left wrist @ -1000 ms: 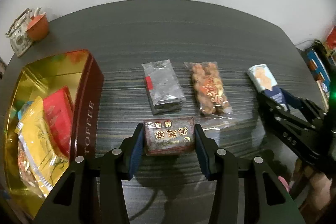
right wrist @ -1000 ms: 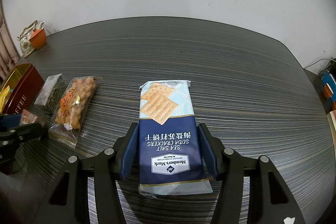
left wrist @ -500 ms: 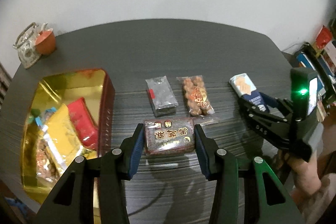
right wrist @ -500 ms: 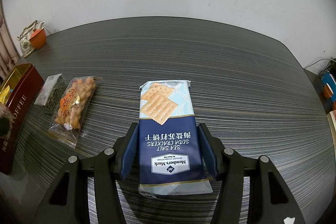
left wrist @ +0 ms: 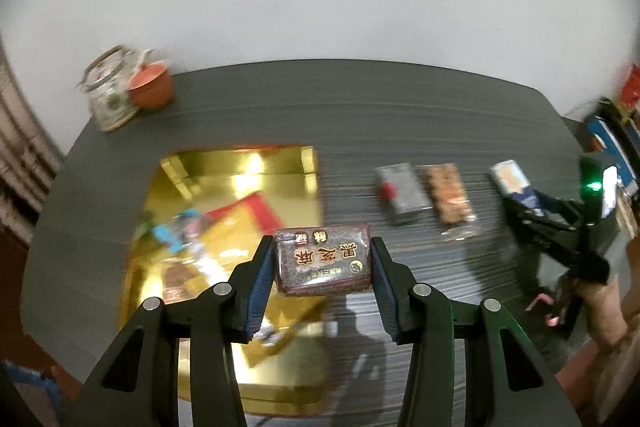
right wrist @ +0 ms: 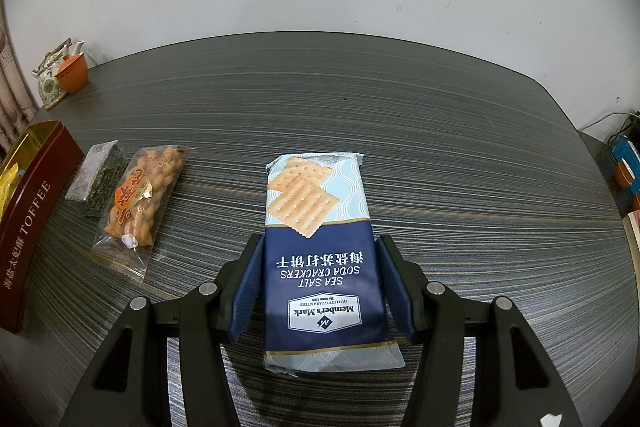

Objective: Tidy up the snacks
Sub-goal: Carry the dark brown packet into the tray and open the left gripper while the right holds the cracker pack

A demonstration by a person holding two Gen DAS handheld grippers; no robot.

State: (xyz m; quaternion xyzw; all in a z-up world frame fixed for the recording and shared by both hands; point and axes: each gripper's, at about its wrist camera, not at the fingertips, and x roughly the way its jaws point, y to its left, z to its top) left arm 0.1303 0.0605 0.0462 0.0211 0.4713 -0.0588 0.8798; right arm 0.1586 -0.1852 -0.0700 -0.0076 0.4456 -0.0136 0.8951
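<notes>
My left gripper is shut on a dark brown snack packet with gold lettering, held in the air above the right edge of the open gold tin. Several snack packs, red and yellow among them, lie blurred inside the tin. My right gripper rests low on the table, its blue pads against both sides of the blue soda cracker pack, which lies flat. In the left wrist view the cracker pack lies at the far right.
A grey-black packet and a clear bag of fried dough twists lie between the tin's red TOFFEE wall and the crackers. A teapot and an orange cup stand at the far left corner. A person's hand holds the right gripper.
My left gripper has risen and swung left with the brown packet, from the bare table in front of the loose snacks to above the tin's right edge. The right gripper has not moved.
</notes>
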